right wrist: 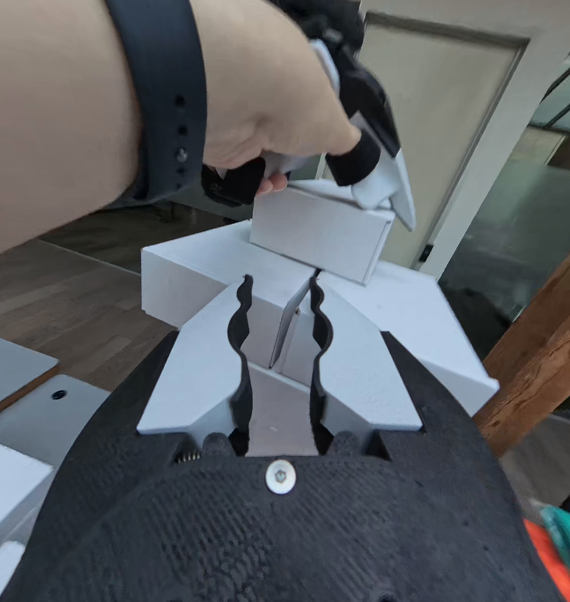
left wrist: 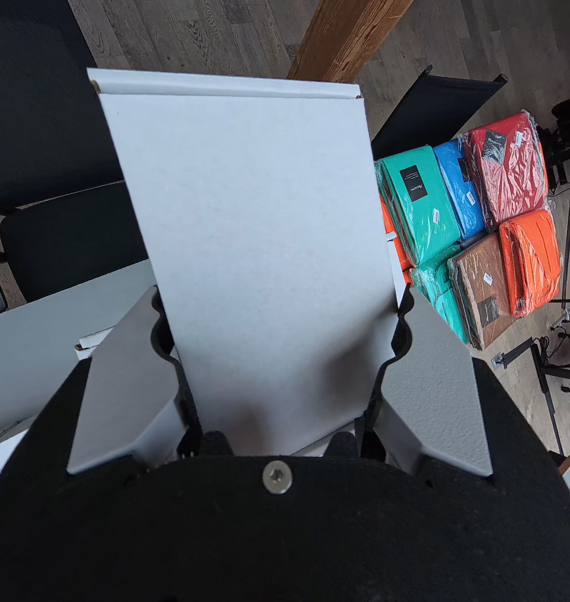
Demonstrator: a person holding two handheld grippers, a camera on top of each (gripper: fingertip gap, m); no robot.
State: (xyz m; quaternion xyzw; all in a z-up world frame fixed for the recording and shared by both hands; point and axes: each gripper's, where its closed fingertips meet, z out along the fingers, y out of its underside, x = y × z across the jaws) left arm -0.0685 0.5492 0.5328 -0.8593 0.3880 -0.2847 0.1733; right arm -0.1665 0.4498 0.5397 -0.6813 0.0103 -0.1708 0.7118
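Note:
My left gripper (left wrist: 281,290) is spread wide around a closed white cardboard box (left wrist: 244,228). Its black pads press both long sides of the box. In the right wrist view a hand (right wrist: 261,107) holds that left gripper (right wrist: 368,153), and the white box (right wrist: 316,231) hangs tilted just above several other white boxes (right wrist: 192,270). My right gripper (right wrist: 280,283) is open and empty. Its fingers are a little apart, close over those lower boxes, and a raised white flap (right wrist: 288,325) shows in the gap.
Plastic-wrapped fabric packs lie on the floor at right: green (left wrist: 417,202), blue (left wrist: 456,185), red (left wrist: 508,169), orange (left wrist: 531,260), brown (left wrist: 482,293). A wooden post (right wrist: 537,358) stands right of the boxes. Black chairs (left wrist: 49,130) are at left. The arm with a black band (right wrist: 160,97) fills the upper left.

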